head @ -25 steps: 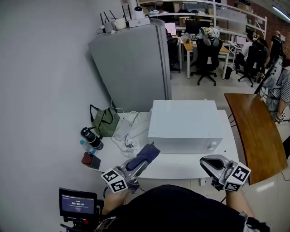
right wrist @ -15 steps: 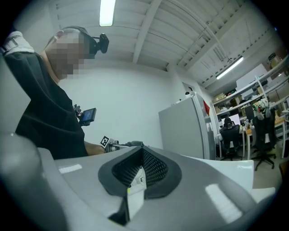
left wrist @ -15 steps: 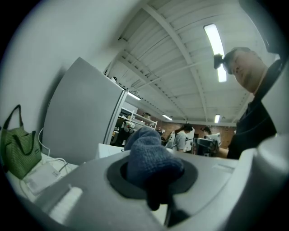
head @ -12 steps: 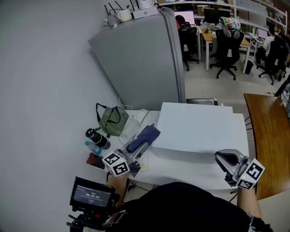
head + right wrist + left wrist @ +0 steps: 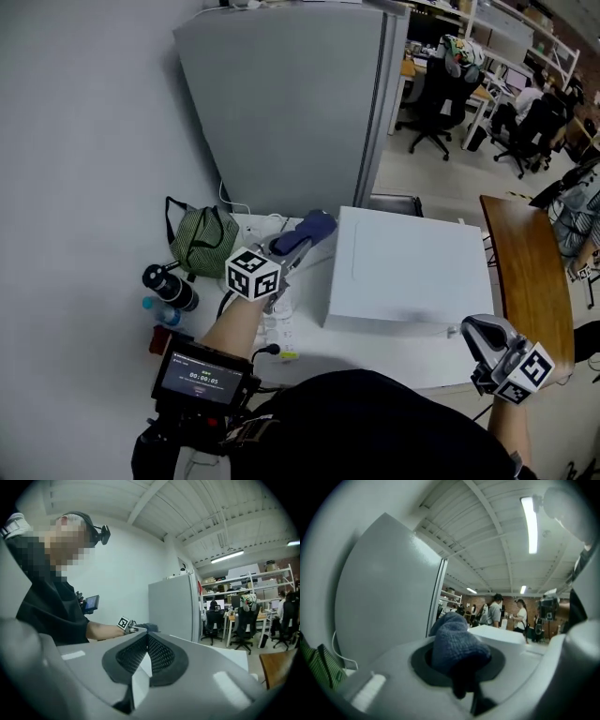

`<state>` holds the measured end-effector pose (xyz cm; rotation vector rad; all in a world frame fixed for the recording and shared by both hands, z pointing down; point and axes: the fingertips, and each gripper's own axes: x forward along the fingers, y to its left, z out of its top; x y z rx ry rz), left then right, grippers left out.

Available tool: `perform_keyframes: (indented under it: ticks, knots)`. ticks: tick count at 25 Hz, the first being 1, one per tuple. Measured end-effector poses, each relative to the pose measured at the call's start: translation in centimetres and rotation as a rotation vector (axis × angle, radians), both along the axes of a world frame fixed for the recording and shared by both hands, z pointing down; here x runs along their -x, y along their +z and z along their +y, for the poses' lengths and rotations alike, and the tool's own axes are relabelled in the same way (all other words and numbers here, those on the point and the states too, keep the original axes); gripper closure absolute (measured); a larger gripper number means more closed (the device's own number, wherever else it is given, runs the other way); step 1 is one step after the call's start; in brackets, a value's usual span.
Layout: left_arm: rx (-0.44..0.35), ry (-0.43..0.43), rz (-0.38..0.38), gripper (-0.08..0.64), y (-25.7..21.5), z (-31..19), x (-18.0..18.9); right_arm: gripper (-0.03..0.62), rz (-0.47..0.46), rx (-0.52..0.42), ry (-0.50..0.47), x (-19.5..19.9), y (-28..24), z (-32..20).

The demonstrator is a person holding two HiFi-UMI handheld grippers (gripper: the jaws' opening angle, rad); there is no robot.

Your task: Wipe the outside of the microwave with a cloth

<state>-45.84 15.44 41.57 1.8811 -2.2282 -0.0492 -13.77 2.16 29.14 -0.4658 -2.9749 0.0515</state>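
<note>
The white microwave (image 5: 412, 272) sits on a white table (image 5: 309, 342), seen from above in the head view. My left gripper (image 5: 298, 246) is shut on a blue cloth (image 5: 307, 228), held at the microwave's far left corner, by its left side. In the left gripper view the cloth (image 5: 457, 646) bulges out between the jaws, and the microwave (image 5: 497, 633) lies just beyond it. My right gripper (image 5: 473, 330) hangs at the microwave's front right corner. Its pads (image 5: 159, 656) are closed together with nothing between them. The right gripper view also shows the left gripper (image 5: 136, 628) across the microwave top (image 5: 229, 657).
A tall grey refrigerator (image 5: 291, 103) stands behind the table. A green bag (image 5: 199, 241), a black bottle (image 5: 169, 286) and white cables (image 5: 279, 323) lie left of the microwave. A wooden table (image 5: 530, 272) is on the right, with office chairs and people beyond.
My left gripper has carried the cloth from the microwave's front left up along its left side to the far left corner. The right gripper has stayed near the front right corner.
</note>
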Motion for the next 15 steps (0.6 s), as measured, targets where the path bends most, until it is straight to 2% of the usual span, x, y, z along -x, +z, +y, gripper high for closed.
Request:
perform_keyframes:
  ticks: [4, 11, 15]
  knots:
    - [0.117, 0.039, -0.025, 0.502, 4.3, -2.7, 3.0, 0.588, 0.049, -0.037, 0.043, 0.4, -0.1, -0.1]
    - [0.201, 0.115, -0.014, 0.502, 8.1, -7.7, 4.7, 0.588, 0.131, -0.046, 0.085, 0.8, 0.9, -2.3]
    - [0.251, 0.165, -0.016, 0.502, 9.4, -9.7, 4.4, 0.588, 0.141, -0.036, 0.084, 1.1, 1.1, -3.7]
